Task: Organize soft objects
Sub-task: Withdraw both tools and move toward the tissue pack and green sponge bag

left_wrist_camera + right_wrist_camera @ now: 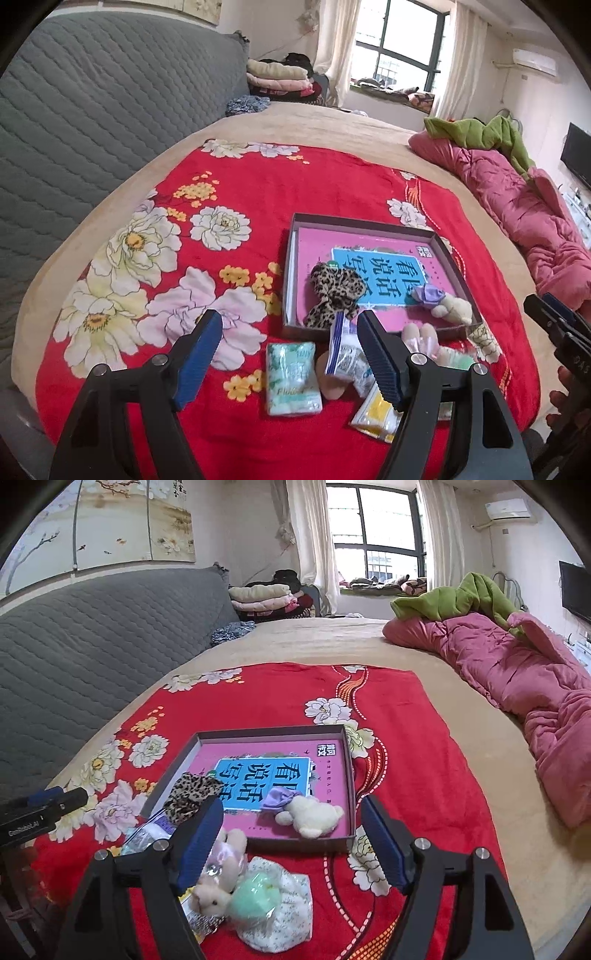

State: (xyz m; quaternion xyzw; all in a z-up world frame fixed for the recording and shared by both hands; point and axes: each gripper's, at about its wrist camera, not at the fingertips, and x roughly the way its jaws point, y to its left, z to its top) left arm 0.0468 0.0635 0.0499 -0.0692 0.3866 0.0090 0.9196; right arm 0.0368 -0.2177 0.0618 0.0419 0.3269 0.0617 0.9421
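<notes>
A shallow brown box [364, 224] [349, 775] with a pink book inside lies on the red floral blanket. In it are a leopard-print scrunchie [334, 291] [194, 797], a purple scrunchie [428, 295] [279, 798] and a cream plush bear [454, 310] [314, 814]. My left gripper [290, 350] is open above a green tissue pack [291, 378], a blue-white packet [345, 356] and a yellow packet [375, 415]. My right gripper [291, 836] is open over a pink plush rabbit [218, 877], a mint-green ball [253, 899] and a floral cloth [284, 912].
The red blanket [258, 184] [406, 738] lies on a beige bed. A grey quilted headboard [92, 110] stands at left. A pink quilt [517, 686] with a green garment [465, 594] lies at right. Folded blankets [262, 594] are stacked far back.
</notes>
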